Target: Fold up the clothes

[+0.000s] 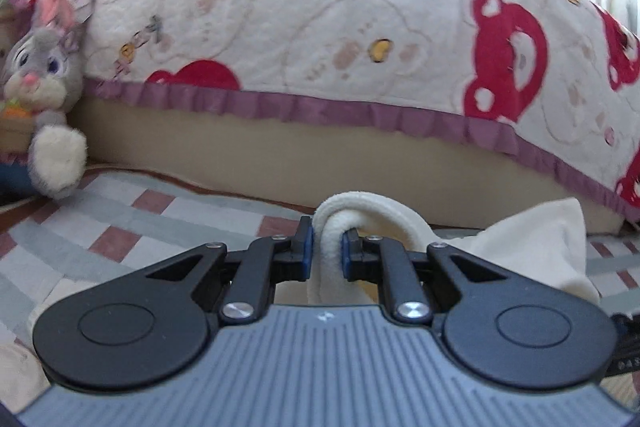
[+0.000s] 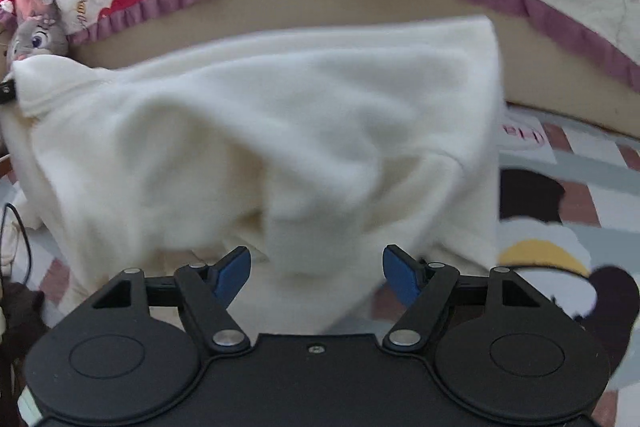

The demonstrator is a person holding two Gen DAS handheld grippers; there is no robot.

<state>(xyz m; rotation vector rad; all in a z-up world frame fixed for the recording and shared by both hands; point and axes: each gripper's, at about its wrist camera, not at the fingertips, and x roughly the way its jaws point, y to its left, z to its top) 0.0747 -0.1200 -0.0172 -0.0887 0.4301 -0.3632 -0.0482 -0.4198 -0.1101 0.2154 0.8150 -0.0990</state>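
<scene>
Gripping: left gripper (image 1: 326, 247) clenched on a fold of the cream fleece garment (image 1: 360, 215), blue pads pressed into the cloth from both sides.
Right tool: right gripper (image 2: 316, 267) released, jaws spread wide, nothing between them; fleece just ahead of the fingertips, contact not clear.
Garment place: cream fleece garment (image 2: 280, 131) bunched and draped across the middle of the right wrist view, partly lifted; one corner pulled up at far left toward a dark object at the frame edge, likely the other tool, too cropped to tell.
Garment edges: right side hung as a fairly straight vertical edge; ribbed hem seen at upper left corner; lower edge lost behind the gripper body.
Surface: checkered bed sheet (image 1: 120, 223) in grey, white and brick red, with a cartoon print (image 2: 544, 227) to the right of the fleece.
Open room: bare sheet left of the left gripper and right of the garment.
Back limit: beige cushion edge (image 1: 280, 163) ran across behind, topped by a bear-print quilt (image 1: 320, 27) with purple ruffle trim (image 1: 360, 111), close behind the garment.
Obstacles: grey plush rabbit (image 1: 44, 75) propped at far left against the quilt, well apart from the left gripper; black cable (image 2: 20, 227) on the sheet at left edge, near the garment's side.
</scene>
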